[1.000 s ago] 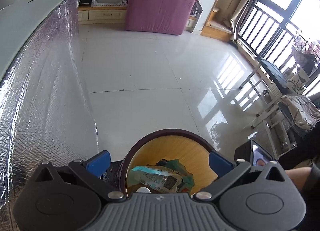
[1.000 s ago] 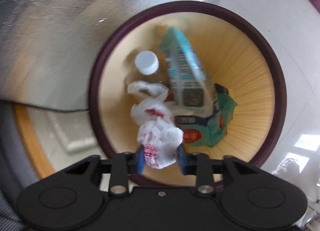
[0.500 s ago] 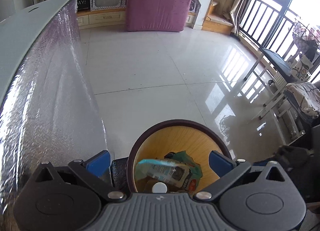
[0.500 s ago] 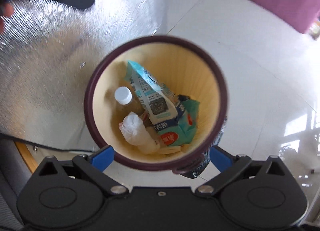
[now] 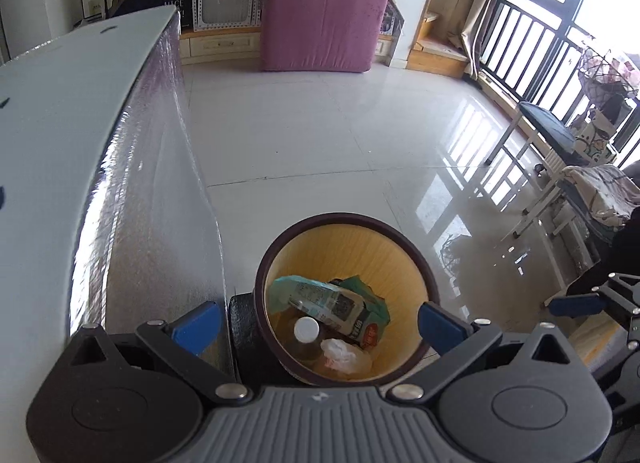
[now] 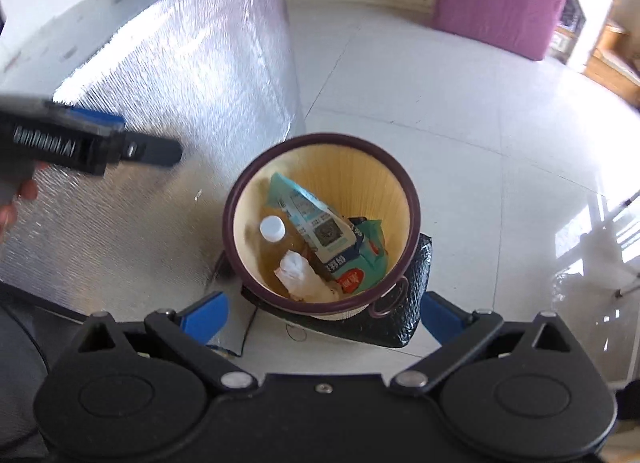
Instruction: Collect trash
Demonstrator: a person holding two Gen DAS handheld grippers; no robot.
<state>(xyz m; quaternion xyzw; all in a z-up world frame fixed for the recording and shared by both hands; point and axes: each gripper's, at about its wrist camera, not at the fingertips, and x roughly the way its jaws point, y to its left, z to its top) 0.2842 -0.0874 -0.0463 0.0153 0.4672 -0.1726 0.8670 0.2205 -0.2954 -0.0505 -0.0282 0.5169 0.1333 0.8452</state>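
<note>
My left gripper (image 5: 318, 317) and right gripper (image 6: 324, 313) both hang spread and empty above the bin (image 6: 412, 207), which stands on the floor against the foil-faced panel (image 6: 168, 103). Inside, left to right along the bottom: a capped bottle (image 6: 272, 228), stiff and light, best pinched at the neck; a crumpled wad (image 6: 298, 271), soft, grab anywhere; then crinkly, slippery wrappers (image 6: 320, 231), best taken by an edge.

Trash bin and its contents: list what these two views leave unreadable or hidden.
- Trash bin floor: both views, covered by the packets and the crumpled white bag.
- Bottle body: only its white cap shows, under the teal packet.
- Left gripper: right wrist view, blurred and cut by the edge.
- Packet print: too small.
</note>
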